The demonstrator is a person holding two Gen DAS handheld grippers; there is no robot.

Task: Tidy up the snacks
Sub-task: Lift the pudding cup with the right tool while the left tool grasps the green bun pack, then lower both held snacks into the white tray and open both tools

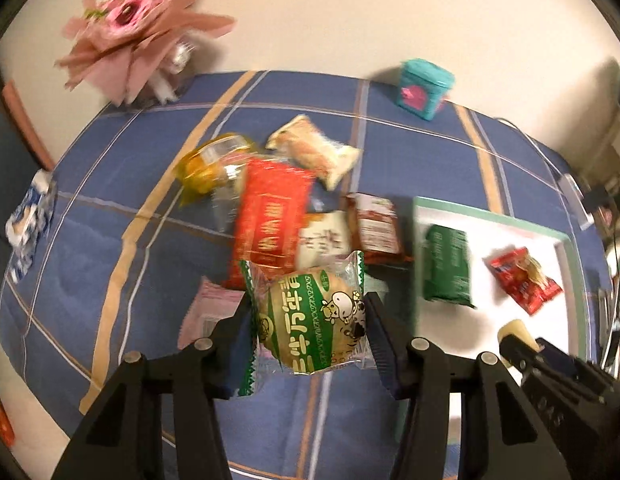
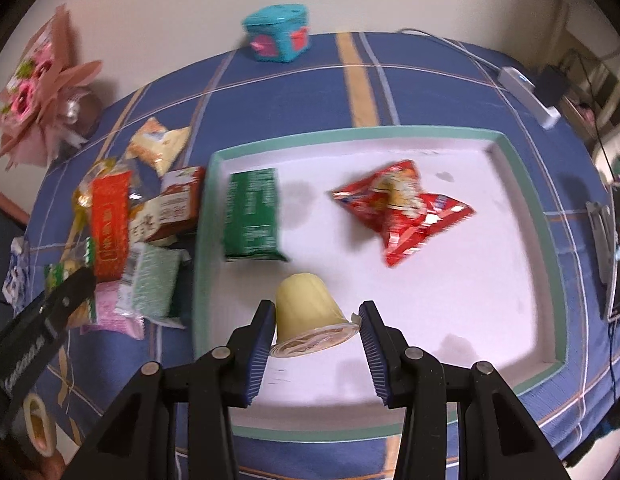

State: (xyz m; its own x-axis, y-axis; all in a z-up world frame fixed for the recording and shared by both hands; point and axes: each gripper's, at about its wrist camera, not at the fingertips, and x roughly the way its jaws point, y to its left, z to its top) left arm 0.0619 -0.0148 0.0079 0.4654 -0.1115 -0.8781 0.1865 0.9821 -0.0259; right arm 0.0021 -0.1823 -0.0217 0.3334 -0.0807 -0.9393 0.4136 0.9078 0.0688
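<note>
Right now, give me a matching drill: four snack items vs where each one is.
Items:
1. round green-and-white wrapped bun
2. pale yellow plastic jelly cup
3. dark green foil packet
4. long red rectangular packet

Places:
A. in the loose pile on the blue plaid cloth
B. between the left gripper fingers
C. lying flat in the white tray, left side
D. between the right gripper fingers, above the tray

Pairs: 1-B, 2-D, 3-C, 4-A

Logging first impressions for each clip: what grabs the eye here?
The left hand-held gripper clamps a green-and-clear wrapped bun above the snack pile. The right hand-held gripper brackets a pale yellow jelly cup over the white tray, where a green packet and red packet lie.
</note>
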